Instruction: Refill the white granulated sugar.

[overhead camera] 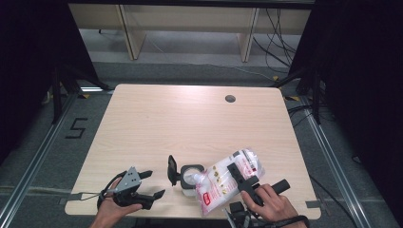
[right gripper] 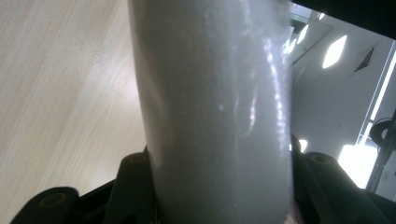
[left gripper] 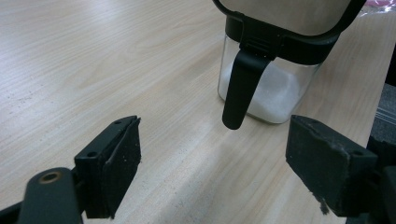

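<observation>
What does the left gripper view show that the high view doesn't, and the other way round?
Left gripper view alone: white powder low inside the glass jar, and the black tab hanging from its collar. High view alone: the right gripper clamping a bag tilted over the jar's mouth, both hands, and the table's hole. Both: the jar, its raised lid, the wooden table and the open left gripper.

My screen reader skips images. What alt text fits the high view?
A right gripper tilts a plastic bag of white granules over an open glass jar near a wooden table's front edge; the open left gripper waits beside it.
</observation>
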Motion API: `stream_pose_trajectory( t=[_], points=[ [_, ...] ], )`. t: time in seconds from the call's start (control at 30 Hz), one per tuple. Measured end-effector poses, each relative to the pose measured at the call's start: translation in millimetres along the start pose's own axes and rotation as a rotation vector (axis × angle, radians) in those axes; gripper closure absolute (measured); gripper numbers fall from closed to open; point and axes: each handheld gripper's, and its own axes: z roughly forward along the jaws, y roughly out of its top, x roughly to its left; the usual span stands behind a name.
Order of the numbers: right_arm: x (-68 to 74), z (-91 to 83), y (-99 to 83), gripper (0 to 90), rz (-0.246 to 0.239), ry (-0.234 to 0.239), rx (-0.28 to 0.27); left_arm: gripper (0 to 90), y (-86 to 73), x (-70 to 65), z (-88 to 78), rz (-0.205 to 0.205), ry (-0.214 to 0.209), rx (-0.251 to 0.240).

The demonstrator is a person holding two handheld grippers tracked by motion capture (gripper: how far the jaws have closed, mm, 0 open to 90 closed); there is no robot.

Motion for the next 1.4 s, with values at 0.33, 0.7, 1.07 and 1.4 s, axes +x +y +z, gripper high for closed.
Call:
stream_pose_trajectory(
  t=[0.33,0.7,1.07,1.4],
  points=[
    [0.0,-0.5,-0.4,57.0,0.008,-0.001,-0.018,17.5,-0.1,0.4,-0.2,0.017,0.004,0.012],
    [4.3,4.7,-3.1,57.1,0.008,0.016,-0.029,17.5,-0.4,-1.1,0.9,-0.005,0.003,0.004],
    [7.6,5.8,-6.3,57.4,0.038,0.027,-0.012,17.5,-0.2,-0.7,0.5,-0.002,0.009,0.011],
    [5.3,3.4,-4.1,57.4,0.018,0.014,-0.006,17.5,0.1,0.6,0.9,0.004,-0.001,0.0]
  ],
)
